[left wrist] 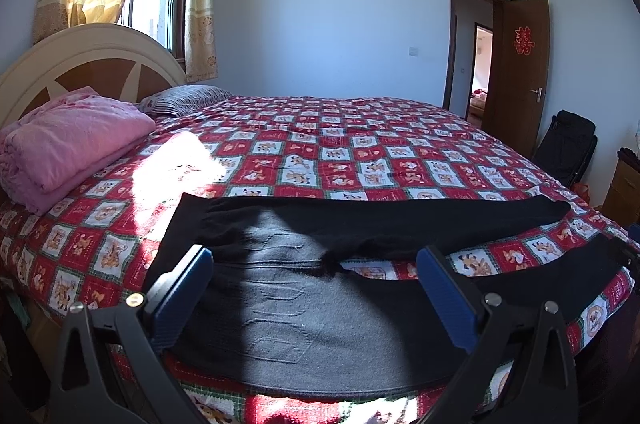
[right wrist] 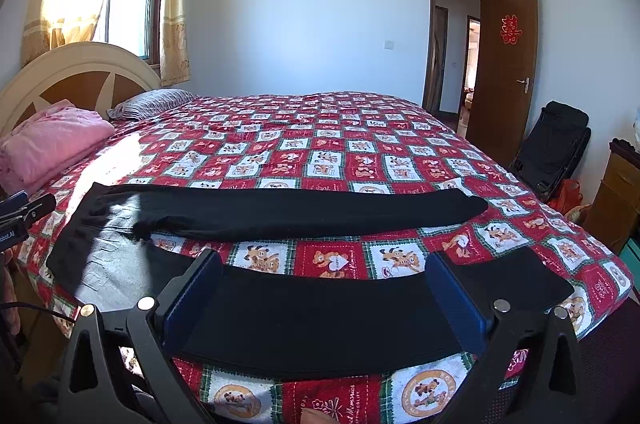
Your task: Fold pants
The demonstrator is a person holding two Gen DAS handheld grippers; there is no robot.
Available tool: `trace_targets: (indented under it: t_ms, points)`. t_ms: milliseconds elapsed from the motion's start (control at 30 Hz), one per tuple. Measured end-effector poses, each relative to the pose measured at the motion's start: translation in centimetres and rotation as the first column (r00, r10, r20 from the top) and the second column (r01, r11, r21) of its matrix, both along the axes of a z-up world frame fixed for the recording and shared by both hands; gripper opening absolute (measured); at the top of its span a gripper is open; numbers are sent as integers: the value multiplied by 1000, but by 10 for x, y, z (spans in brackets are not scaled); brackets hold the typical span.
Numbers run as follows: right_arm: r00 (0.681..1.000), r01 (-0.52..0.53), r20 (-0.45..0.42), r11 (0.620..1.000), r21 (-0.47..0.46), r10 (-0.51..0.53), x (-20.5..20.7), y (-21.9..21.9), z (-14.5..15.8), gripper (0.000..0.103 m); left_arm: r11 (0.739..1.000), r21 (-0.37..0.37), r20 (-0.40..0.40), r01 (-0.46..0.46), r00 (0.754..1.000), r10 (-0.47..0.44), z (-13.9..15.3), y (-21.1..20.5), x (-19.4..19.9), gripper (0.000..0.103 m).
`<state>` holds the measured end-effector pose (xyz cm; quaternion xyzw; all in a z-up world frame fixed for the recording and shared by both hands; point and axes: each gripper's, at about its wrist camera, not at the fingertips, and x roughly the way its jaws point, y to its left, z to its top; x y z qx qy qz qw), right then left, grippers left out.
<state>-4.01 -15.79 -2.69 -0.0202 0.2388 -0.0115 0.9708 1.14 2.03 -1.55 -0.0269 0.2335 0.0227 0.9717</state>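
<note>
I see the black pants (right wrist: 280,212) lying flat on the bed (right wrist: 344,152), near the edge closest to me. The waist end is at 9 o'clock and the two legs run out toward 3 o'clock. The legs are spread apart like a thin V, with the red checked quilt (left wrist: 320,160) showing between them. The far leg (right wrist: 320,214) lies straight. The near leg (right wrist: 312,320) runs right under my right gripper (right wrist: 324,296).

My left gripper (left wrist: 316,288) is over the waist part, where sunlight makes the cloth look grey. Its fingers (left wrist: 184,288) are spread wide and hold nothing. My right gripper is wide open too, with the near leg lying between its fingers (right wrist: 456,296), and it holds nothing. I cannot tell if either one touches the cloth.

Here is what I think could go wrong. The cloth is thin and soft, so if I pinch too deep I may grab the quilt as well and drag it up. If I pinch too little, I may catch only the top layer and the leg will open up. If my two grippers do not lift together, the near leg may land crooked on the far leg. The pants are close to the bed edge, so a pull toward 6 o'clock could slide them off.

At 9 o'clock a pink folded blanket (left wrist: 68,148) sits by the headboard (left wrist: 80,64), well apart from the pants.
</note>
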Motion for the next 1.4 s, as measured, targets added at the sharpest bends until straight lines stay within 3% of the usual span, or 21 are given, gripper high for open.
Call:
trace_targets:
  t_ms: [233,333,433,600,700,767,867,967,1033,1067,1200,1400]
  points:
    - [997,-17,-73,1000,-5,16,25,-9,-27,102,994,59,-9,-93,996,94,-14,63,48,103]
    - [994,-2,-111,1000,13,4,36,-18,-40,102,995,29,-49,-100,994,101,-25,99,77,103]
    - [992,24,-128,999,24,-21,45,-29,-49,102,989,94,-87,-115,988,124,-34,122,109,103]
    - [990,52,-134,998,35,-47,56,-43,-54,102,990,74,-172,-120,976,131,-48,156,157,102]
    - [987,57,-153,998,25,-53,68,-51,-56,95,994,36,-234,-103,966,109,-63,167,183,91]
    - [982,61,-181,998,23,-55,80,-60,-58,78,994,24,-270,-105,957,108,-73,173,198,83]
    - [975,95,-203,995,25,-88,98,-79,-56,77,995,19,-307,-98,947,99,-84,179,212,78]
    - [970,140,-204,990,21,-133,114,-102,-53,77,997,8,-337,-82,938,79,-92,183,220,64]
    - [963,175,-215,984,33,-164,127,-122,-49,76,997,-1,-368,-71,928,66,-99,187,227,49]
    - [959,190,-221,981,39,-177,134,-131,-47,74,998,-9,-377,-66,925,58,-102,189,229,49]
    - [940,260,-244,964,64,-238,165,-176,-41,72,998,-37,-377,-46,926,29,-104,191,234,46]
    - [915,310,-294,947,81,-275,219,-237,-41,72,998,-60,-365,-17,931,-6,-98,188,235,20]
